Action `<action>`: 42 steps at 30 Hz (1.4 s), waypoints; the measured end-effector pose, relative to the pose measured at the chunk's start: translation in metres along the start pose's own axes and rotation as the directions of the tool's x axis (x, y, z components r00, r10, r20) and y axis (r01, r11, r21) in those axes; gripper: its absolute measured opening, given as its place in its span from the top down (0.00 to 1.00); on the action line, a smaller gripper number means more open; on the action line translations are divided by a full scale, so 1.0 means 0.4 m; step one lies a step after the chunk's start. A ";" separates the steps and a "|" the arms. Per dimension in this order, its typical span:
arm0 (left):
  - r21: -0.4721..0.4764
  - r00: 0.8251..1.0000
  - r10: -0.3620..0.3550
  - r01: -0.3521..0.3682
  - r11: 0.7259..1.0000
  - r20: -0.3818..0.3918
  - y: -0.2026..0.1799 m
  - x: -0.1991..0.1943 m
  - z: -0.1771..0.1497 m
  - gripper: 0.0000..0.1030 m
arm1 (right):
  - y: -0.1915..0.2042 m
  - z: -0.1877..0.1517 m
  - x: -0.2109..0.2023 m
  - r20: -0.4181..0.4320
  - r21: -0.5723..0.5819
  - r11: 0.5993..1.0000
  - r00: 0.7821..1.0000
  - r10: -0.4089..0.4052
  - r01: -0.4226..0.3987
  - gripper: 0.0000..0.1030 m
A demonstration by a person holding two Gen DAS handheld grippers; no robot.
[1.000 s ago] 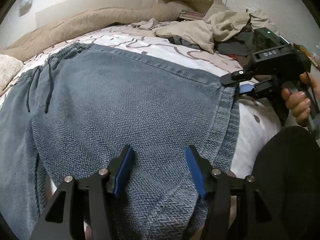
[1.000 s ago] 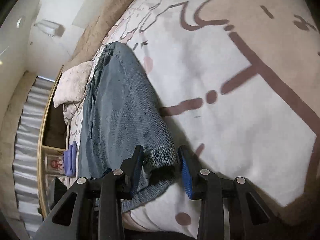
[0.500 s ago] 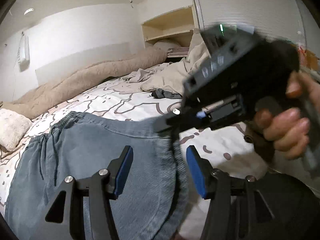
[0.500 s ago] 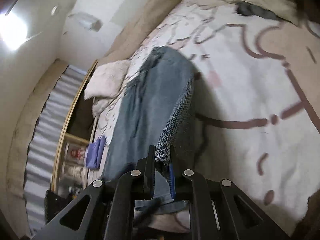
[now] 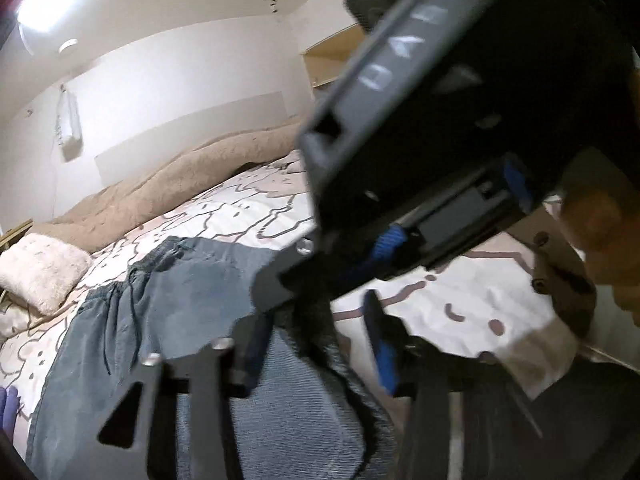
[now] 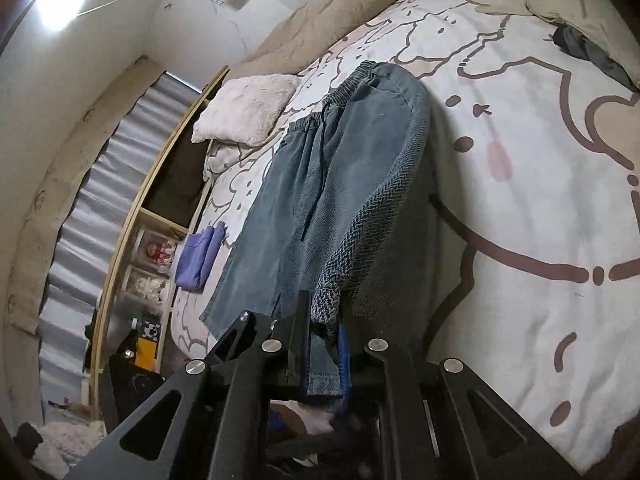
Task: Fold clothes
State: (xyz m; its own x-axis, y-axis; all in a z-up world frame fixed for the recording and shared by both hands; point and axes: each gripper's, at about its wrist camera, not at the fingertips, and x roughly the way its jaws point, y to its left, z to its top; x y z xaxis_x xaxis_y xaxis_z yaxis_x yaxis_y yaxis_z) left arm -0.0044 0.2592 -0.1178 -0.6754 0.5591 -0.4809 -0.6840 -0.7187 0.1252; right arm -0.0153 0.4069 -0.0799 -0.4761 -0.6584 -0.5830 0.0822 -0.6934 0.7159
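Observation:
Blue-grey drawstring shorts [image 6: 320, 184] lie on the patterned bedsheet [image 6: 540, 208], waistband at the far end. My right gripper [image 6: 323, 344] is shut on the near hem corner of the shorts and holds it lifted off the bed. In the left wrist view the shorts [image 5: 168, 308] spread to the left. My left gripper [image 5: 316, 340] is open, and the lifted cloth hangs between its blue pads [image 5: 384, 356] without being pinched. The right gripper's body [image 5: 440, 128] fills the upper right of that view, close above.
A fluffy white pillow [image 6: 248, 108] and a tan duvet [image 5: 180, 184] lie at the head of the bed. A purple garment [image 6: 198, 258] lies at the bed's left edge. A pile of beige and dark clothes [image 6: 576, 12] sits far right. A shelf unit [image 6: 148, 264] stands beside the bed.
My right gripper closed on the hem corner and raised it off the bed. It moved in close above my left gripper, which lifted and stayed open.

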 end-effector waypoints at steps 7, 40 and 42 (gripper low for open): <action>-0.070 0.999 -0.008 0.005 0.998 -0.038 0.061 0.010 0.004 0.89 | 0.021 -0.004 -0.015 0.039 -0.009 1.000 0.999 0.025 -0.025 0.77; -0.538 0.910 -0.405 0.384 0.750 0.085 0.332 -0.138 -0.002 0.89 | -0.147 0.698 0.531 0.042 0.006 0.944 0.943 -0.331 0.331 0.94; -0.545 0.914 -0.381 0.393 0.741 0.143 0.369 -0.200 0.020 0.89 | -0.086 0.701 0.490 0.084 0.022 0.956 0.952 -0.294 0.293 0.94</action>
State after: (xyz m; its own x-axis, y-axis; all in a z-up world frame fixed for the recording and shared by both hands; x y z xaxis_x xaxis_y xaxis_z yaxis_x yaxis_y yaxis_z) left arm -0.0538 0.1116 -0.0541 -0.3962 0.8432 -0.3633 -0.6221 -0.5376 -0.5692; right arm -0.3570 0.3838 -0.1111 -0.5507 -0.3983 -0.7335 -0.0800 -0.8495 0.5214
